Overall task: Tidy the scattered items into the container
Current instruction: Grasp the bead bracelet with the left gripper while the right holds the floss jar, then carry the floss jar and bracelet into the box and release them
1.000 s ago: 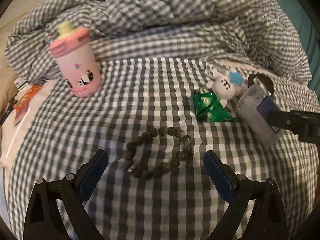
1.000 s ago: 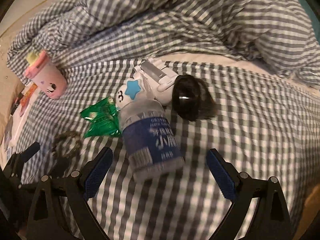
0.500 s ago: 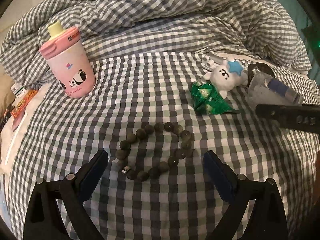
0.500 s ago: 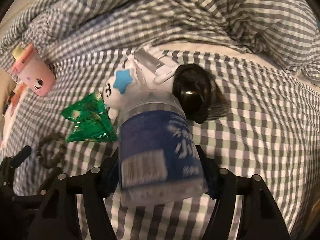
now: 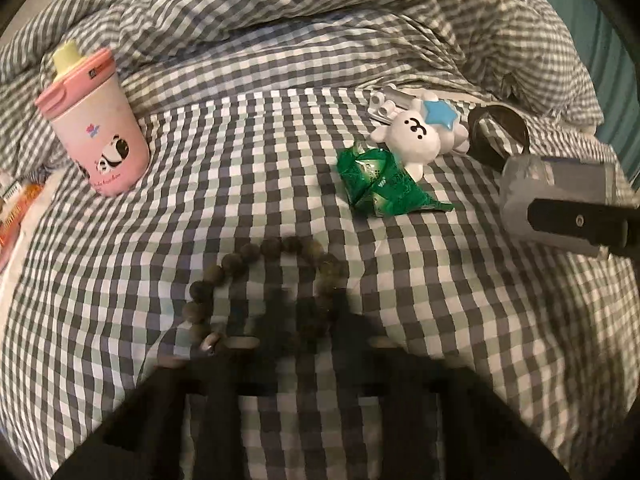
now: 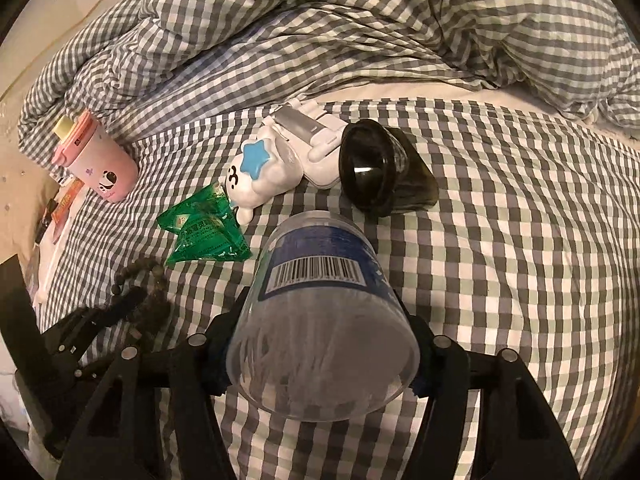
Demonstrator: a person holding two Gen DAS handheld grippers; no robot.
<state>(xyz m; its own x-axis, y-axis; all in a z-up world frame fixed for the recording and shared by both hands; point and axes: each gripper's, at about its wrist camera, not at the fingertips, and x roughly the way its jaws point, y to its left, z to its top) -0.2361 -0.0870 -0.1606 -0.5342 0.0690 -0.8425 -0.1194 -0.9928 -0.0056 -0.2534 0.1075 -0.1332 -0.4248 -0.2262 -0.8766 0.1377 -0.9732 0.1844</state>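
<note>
Clear plastic is being squeezed between the pads of the right gripper: a jar with a blue label and barcode is being gripped at its sides, its base turned toward the camera and its far end tilted down toward the checked bedding. What seems to be cotton swabs are being seen through the wall, though blurred. The jaws have just been closing and are now being stopped half-wide by the jar.

Just beyond the jar a dark glass cup is lying on its side, mouth toward the gripper. Touching it on the left, a white and silver gadget is lying under a white bunny toy with a blue star. A green packet is lying beside the toy, nearer the gripper. Far left, a pink bottle is standing by the rumpled duvet.

The left gripper is being held shut, its jaws having just closed; its tip is blurred and is lying over the near part of a bead bracelet, and whether beads are being pinched cannot be told. The rest of the loop is lying flat ahead of it. The packet and toy are being seen ahead to the right, the bottle ahead to the left, well apart.
</note>
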